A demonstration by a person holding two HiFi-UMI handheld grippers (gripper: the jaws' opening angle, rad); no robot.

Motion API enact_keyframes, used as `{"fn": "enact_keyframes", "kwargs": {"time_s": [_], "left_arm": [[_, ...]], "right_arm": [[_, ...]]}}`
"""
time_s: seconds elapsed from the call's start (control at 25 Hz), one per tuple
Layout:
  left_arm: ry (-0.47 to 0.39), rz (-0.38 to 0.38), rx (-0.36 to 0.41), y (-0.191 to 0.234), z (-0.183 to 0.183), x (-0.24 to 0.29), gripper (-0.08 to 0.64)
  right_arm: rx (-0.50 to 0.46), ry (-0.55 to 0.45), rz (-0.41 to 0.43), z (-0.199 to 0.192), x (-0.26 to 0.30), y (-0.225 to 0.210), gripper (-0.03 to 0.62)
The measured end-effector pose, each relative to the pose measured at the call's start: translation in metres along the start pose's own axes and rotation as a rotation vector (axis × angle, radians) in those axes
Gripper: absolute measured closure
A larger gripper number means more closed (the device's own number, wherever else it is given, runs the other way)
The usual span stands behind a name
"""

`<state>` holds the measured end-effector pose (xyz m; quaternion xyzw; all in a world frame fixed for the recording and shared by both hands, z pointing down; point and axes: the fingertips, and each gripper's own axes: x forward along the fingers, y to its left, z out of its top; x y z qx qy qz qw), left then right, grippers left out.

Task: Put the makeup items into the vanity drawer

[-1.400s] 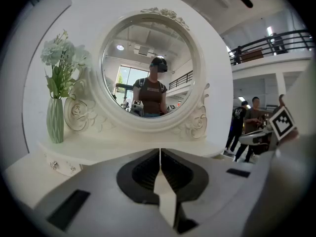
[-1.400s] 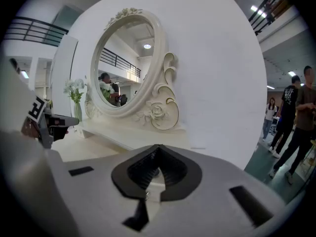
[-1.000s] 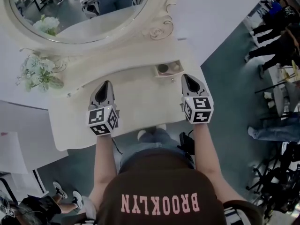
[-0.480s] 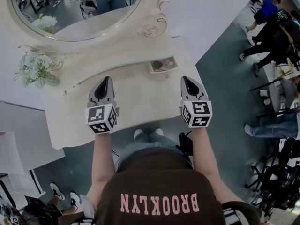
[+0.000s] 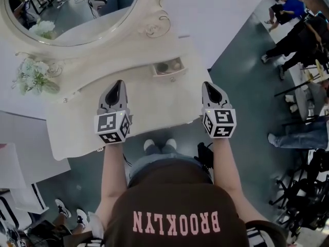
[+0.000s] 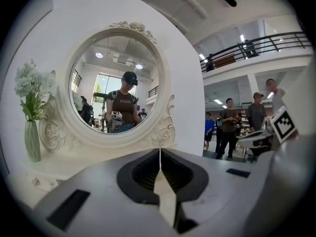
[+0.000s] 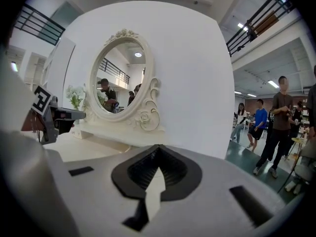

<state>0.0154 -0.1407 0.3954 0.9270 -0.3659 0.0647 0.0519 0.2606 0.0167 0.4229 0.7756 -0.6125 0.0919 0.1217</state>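
A small drawer (image 5: pixel 167 67) stands pulled out of the white vanity (image 5: pixel 149 104) under the oval mirror (image 5: pixel 67 9). Round makeup items lie inside it. My left gripper (image 5: pixel 117 83) hovers over the vanity top, left of the drawer, with its jaws shut and nothing between them. My right gripper (image 5: pixel 209 85) is at the vanity's right front corner, also shut with nothing in it. In the left gripper view the left gripper (image 6: pixel 160 152) faces the mirror (image 6: pixel 118 83). The right gripper (image 7: pixel 158 149) looks past the mirror (image 7: pixel 121 80), and the left gripper (image 7: pixel 49 115) shows at the left edge.
A vase of white flowers (image 5: pixel 32 76) stands at the vanity's left end, also seen in the left gripper view (image 6: pixel 32 132). A white wall panel (image 5: pixel 231 14) backs the vanity. Several people (image 5: pixel 295 14) stand on the green floor to the right.
Both grippers have drawn back from the drawer toward the vanity's front edge, and the right one now sits over the corner. Both stayed shut.
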Motion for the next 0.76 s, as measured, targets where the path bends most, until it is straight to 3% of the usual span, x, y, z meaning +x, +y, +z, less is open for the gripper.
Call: {"fn": "enact_keyframes", "kwargs": {"time_s": [0.32, 0.76], "left_arm": [[-0.011, -0.016, 0.018, -0.029, 0.005, 0.009, 0.552], [-0.012, -0.026, 0.047, -0.032, 0.004, 0.013, 0.554]], "right_arm": [[0.011, -0.029, -0.018, 0.002, -0.014, -0.028, 0.595], [0.016, -0.058, -0.025, 0.005, -0.013, -0.031, 0.595]]}}
